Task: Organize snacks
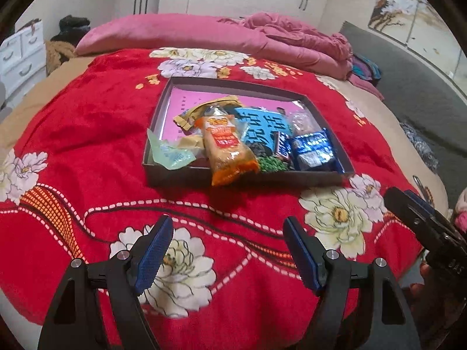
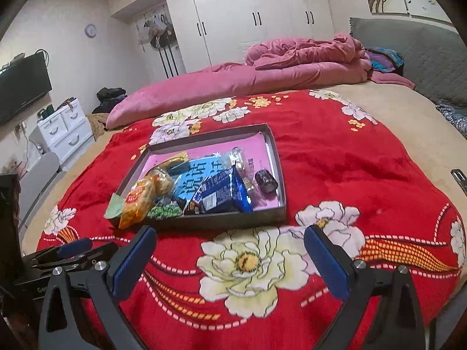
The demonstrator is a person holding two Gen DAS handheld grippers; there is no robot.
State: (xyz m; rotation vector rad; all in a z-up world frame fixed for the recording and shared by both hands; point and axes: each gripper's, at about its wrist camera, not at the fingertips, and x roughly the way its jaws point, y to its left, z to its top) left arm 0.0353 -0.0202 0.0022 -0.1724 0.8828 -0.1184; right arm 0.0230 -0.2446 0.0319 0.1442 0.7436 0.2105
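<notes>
A shallow dark box with a pink floor (image 1: 163,102) (image 2: 274,151) lies on the red flowered blanket (image 1: 102,116) (image 2: 350,160). It holds several snacks: an orange packet (image 1: 230,148) (image 2: 135,201) hanging over the near wall, a pale green wrapper (image 1: 170,151), a blue packet (image 1: 264,125) (image 2: 195,178), a dark blue foil pack (image 1: 313,147) (image 2: 224,192), green peas (image 1: 271,164) (image 2: 162,211) and a dark brown sweet (image 2: 265,182). My left gripper (image 1: 227,227) stands open over the blanket, short of the box. My right gripper (image 2: 230,236) is open too, empty, near the box's front wall.
A pink quilt (image 1: 204,35) (image 2: 262,75) is bunched at the far side of the bed. White drawers (image 2: 64,128) and a wall screen (image 2: 20,87) stand to the left, wardrobes (image 2: 248,14) behind. The right gripper's body (image 1: 420,221) shows at the left view's right edge.
</notes>
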